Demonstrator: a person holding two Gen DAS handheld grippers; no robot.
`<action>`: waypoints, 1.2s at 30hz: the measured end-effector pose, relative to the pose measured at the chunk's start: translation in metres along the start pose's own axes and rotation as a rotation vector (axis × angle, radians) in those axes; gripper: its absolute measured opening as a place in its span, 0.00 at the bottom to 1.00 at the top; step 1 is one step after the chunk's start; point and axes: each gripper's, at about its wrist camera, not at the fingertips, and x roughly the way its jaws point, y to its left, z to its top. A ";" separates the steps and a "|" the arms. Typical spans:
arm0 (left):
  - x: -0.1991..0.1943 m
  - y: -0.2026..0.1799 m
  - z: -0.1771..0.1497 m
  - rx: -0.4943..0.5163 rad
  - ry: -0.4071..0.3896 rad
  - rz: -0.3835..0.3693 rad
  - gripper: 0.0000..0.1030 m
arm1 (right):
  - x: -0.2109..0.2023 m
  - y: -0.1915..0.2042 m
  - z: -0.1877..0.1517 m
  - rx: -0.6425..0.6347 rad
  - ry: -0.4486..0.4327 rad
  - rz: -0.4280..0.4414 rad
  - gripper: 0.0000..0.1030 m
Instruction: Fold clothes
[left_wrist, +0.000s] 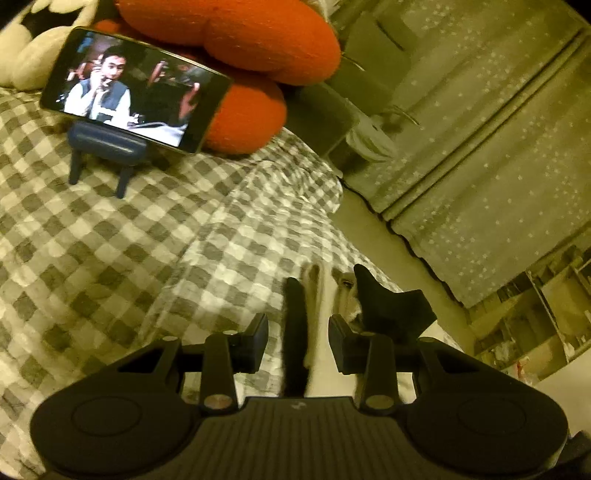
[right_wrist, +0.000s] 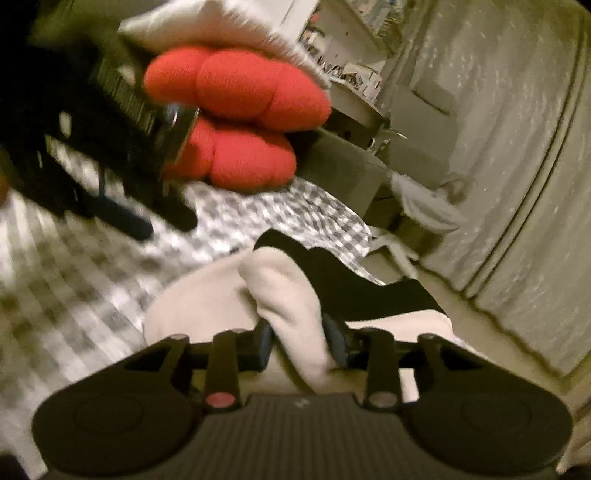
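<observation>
**Both grippers at a black-and-white garment on the checked bed**

Nearest the right wrist camera, the right gripper (right_wrist: 300, 345) has its two pads pressed against a thick bunch of white cloth, the white and black garment (right_wrist: 280, 295), which fills the narrow gap between them; the jaws are clamped on it. A small pale logo sits on the ribbed body of each gripper, too small to read. From the pinched bunch the garment spreads outward: white folds to the left over the bed, a black panel to the right reaching toward the bed edge.

In the left wrist view the left gripper (left_wrist: 298, 341) stands with its pads partly apart. A dark strip and a white strip of the same garment run up through the gap, and a black flap rises just beside the right pad. Whether the pads actually pinch the cloth cannot be told.

Beyond lies the grey-and-white checked bedspread (left_wrist: 110, 240). Further up it, a phone (left_wrist: 135, 90) playing a video leans on a dark blue stand (left_wrist: 105, 155), in front of an orange-red plush cushion (left_wrist: 243, 40). A starred grey curtain (left_wrist: 498, 147) hangs past the bed. The other gripper appears blurred at the left of the right wrist view.
</observation>
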 end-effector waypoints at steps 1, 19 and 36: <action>0.000 -0.001 0.000 0.005 0.000 -0.006 0.34 | -0.002 -0.004 -0.001 -0.001 -0.003 0.004 0.31; 0.004 0.012 0.003 -0.142 0.013 -0.143 0.41 | -0.022 0.007 -0.034 -0.031 -0.117 0.097 0.20; 0.013 -0.004 -0.005 -0.002 0.013 -0.073 0.41 | -0.037 -0.018 -0.023 -0.033 -0.055 0.294 0.40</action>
